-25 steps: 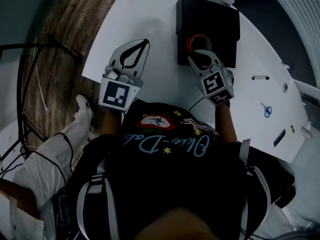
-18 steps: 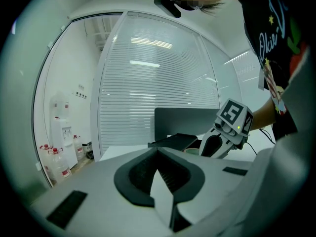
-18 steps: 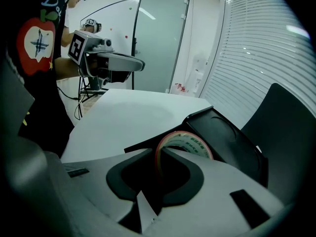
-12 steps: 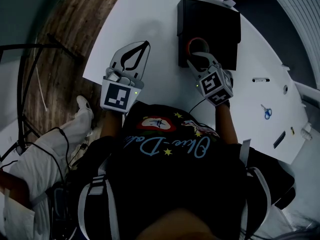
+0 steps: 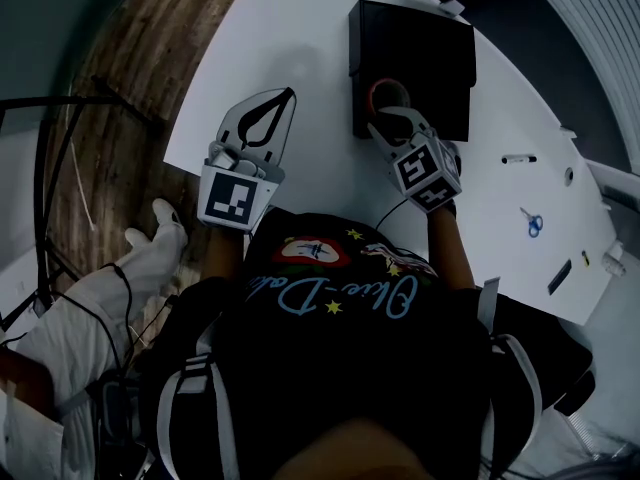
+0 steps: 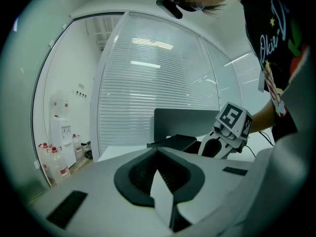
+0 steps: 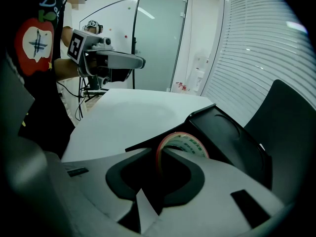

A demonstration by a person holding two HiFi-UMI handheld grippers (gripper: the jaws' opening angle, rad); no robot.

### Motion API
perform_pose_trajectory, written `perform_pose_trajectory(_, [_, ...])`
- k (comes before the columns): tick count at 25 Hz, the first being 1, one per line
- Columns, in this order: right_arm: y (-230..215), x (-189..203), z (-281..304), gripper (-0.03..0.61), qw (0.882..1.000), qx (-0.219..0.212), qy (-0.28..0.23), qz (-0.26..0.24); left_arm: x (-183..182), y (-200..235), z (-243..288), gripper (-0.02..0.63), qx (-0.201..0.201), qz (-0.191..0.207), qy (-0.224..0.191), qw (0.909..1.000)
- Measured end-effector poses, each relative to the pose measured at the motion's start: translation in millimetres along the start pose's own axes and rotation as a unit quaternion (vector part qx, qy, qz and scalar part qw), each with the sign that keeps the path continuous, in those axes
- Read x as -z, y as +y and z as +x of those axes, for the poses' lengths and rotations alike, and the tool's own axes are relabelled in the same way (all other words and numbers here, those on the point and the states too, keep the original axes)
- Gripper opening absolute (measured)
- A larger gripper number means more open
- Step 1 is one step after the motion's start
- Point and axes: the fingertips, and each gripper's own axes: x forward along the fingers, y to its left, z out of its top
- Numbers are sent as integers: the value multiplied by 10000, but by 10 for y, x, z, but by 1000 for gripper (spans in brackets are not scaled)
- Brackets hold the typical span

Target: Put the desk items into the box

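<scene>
White table (image 5: 300, 38), black box (image 5: 425, 48), wood floor (image 5: 150, 53)

White table (image 5: 300, 48), wooden floor (image 5: 140, 78), blinds (image 6: 158, 83)

We count one white table (image 5: 290, 28); one black box (image 5: 425, 38); one roll of tape (image 7: 190, 143); one pair of blue scissors (image 5: 533, 222); one white pen-like stick (image 5: 520, 157); one small dark slab (image 5: 559, 275); one water dispenser (image 6: 59, 127); several bottles (image 6: 58, 164), too small for us to number.
</scene>
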Motion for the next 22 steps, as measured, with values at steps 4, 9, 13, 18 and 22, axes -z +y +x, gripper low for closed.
perform_pose_trajectory(4, [-10, 2, -9, 64, 10000, 50, -18, 23, -2, -1, 2, -3, -4, 27, 16, 10000])
perform_pose_trajectory(9, [-18, 18, 1, 66, 10000, 59, -21, 54, 1, -5, 8, -3, 6, 54, 40, 10000])
perform_pose_trajectory(13, [-17, 2, -2, 67, 10000, 55, -39, 46, -5, -16, 15, -3, 41, 62, 41, 10000])
perform_pose_trajectory(18, [0, -10, -9, 73, 10000, 1, -64, 8, 5, -40, 33, -4, 112, 130, 54, 9998])
perform_pose_trajectory(22, [-11, -26, -31, 77, 9999, 66, -133, 18, 8, -52, 40, -5, 126, 142, 82, 9998])
